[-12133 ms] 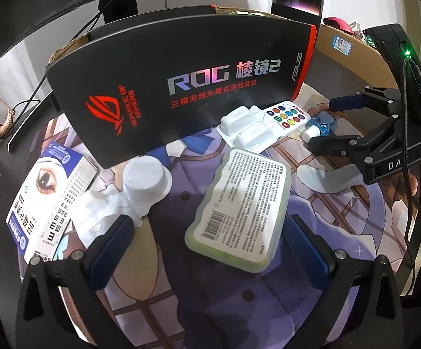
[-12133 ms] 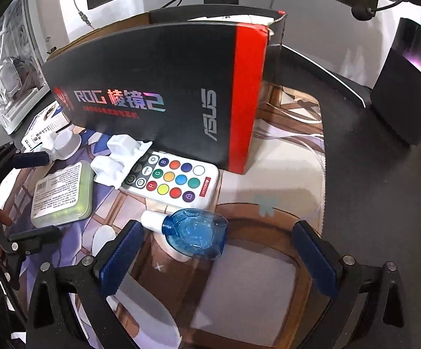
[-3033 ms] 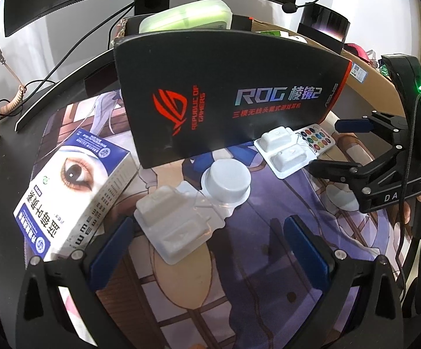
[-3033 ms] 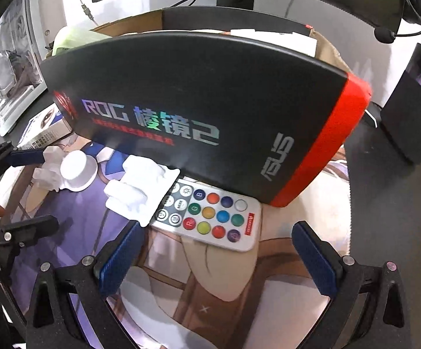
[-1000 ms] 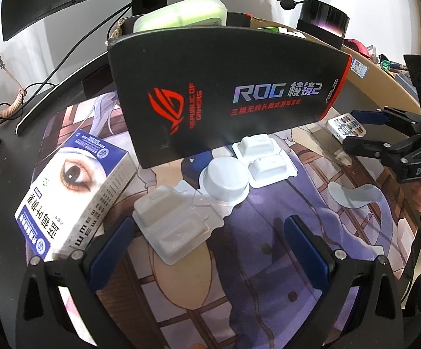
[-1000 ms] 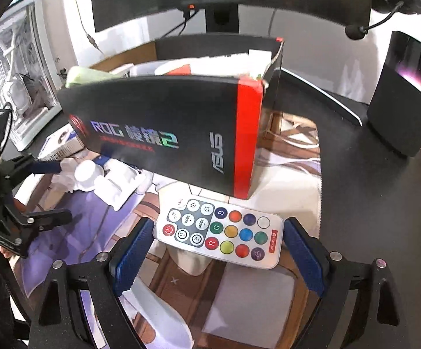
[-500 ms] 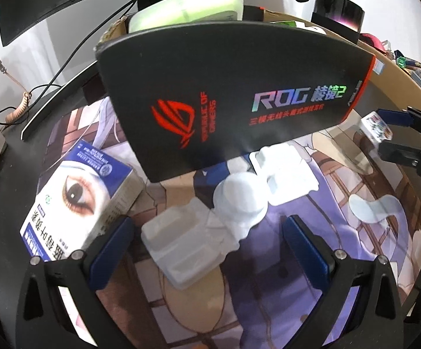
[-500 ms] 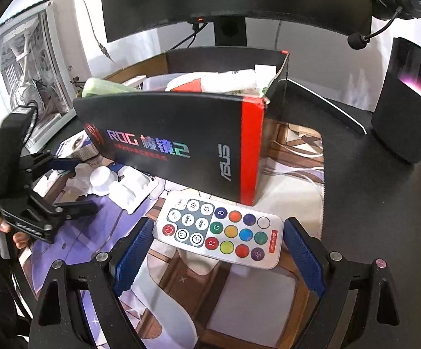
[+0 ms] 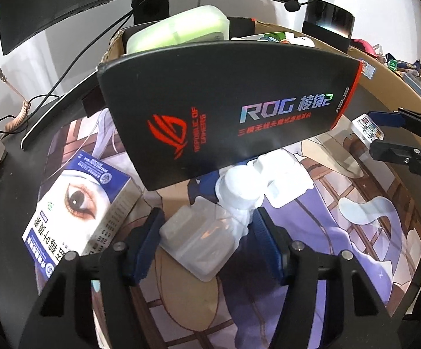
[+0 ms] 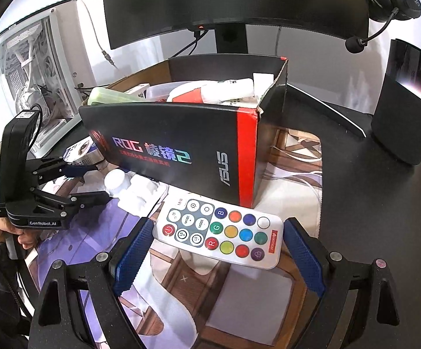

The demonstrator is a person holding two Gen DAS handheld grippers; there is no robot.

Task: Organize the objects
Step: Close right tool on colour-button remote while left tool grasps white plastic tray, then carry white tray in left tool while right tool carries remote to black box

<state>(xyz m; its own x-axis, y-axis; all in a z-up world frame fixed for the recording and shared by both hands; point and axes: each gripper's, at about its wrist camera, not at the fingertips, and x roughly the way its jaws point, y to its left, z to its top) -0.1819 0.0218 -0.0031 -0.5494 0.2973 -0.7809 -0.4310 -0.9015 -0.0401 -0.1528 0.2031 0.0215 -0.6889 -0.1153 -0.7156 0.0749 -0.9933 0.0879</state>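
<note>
Since the earlier frame the left gripper (image 9: pixel 206 240) has come closer to the clear plastic tray (image 9: pixel 200 242), and its jaws have just been closing with the tray between them. Both blue pads now touch the tray's sides, so it looks gripped, though not yet lifted from the desk mat (image 9: pixel 356 247). The tray lies near the front edge of the mat, directly ahead of this gripper, with its long axis going diagonally from front right to back left. It touches a white round cup (image 9: pixel 239 186) behind it.

The right gripper (image 10: pixel 217 247) stands wide open around the white remote (image 10: pixel 219 232), which rests on the mat in front of the red corner of the black box (image 10: pixel 181 151). Its pads do not touch it. The remote's long axis runs across the gap between the pads.

Only the right wrist view shows the inside of the box, already holding several things. Only the left wrist view shows the pads against the tray.
</note>
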